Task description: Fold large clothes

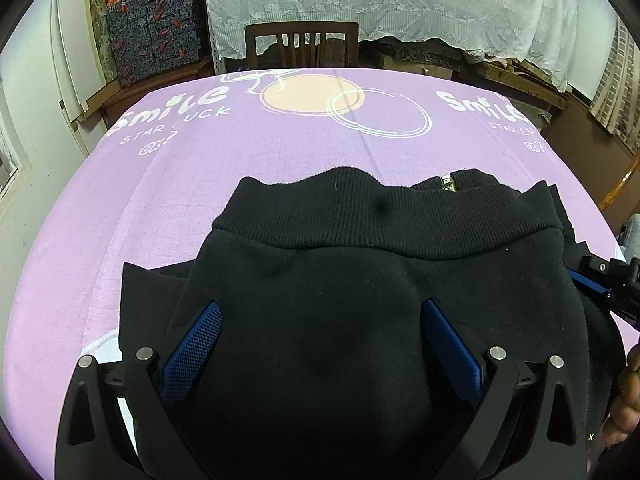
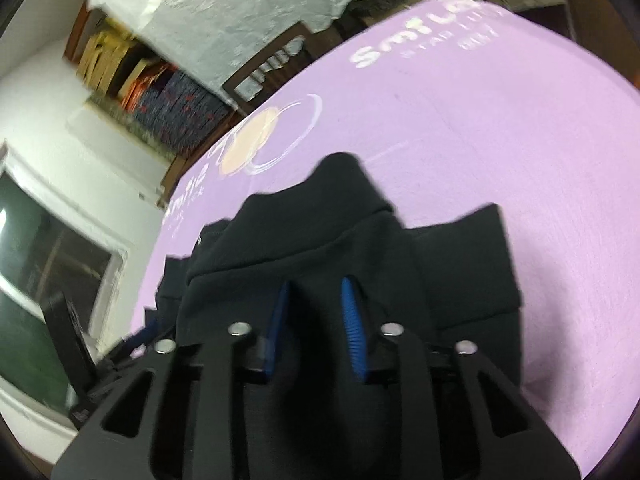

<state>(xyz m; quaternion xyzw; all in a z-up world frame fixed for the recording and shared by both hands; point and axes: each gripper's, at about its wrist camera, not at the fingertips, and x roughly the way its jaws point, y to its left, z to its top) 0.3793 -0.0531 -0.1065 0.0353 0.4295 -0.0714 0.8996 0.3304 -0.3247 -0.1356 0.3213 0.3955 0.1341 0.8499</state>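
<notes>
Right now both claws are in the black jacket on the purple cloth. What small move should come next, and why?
Probably lower the right claw and lay its bunch down. The black jacket already lies stacked on the purple tablecloth, ribbed hem on top. The left claw sits wide apart with fabric between its fingers, gripping nothing, while the right one pinches a raised, blurred fold.

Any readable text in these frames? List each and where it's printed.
"Smile": purple tablecloth, far left; again far right, cut off.
"STAR LUCK": under the left "Smile"; right copy cut off.
Small symbols below: unreadable.
Black garment: no readable text; zipper tag too small.
Right wrist view: print blurred.
</notes>
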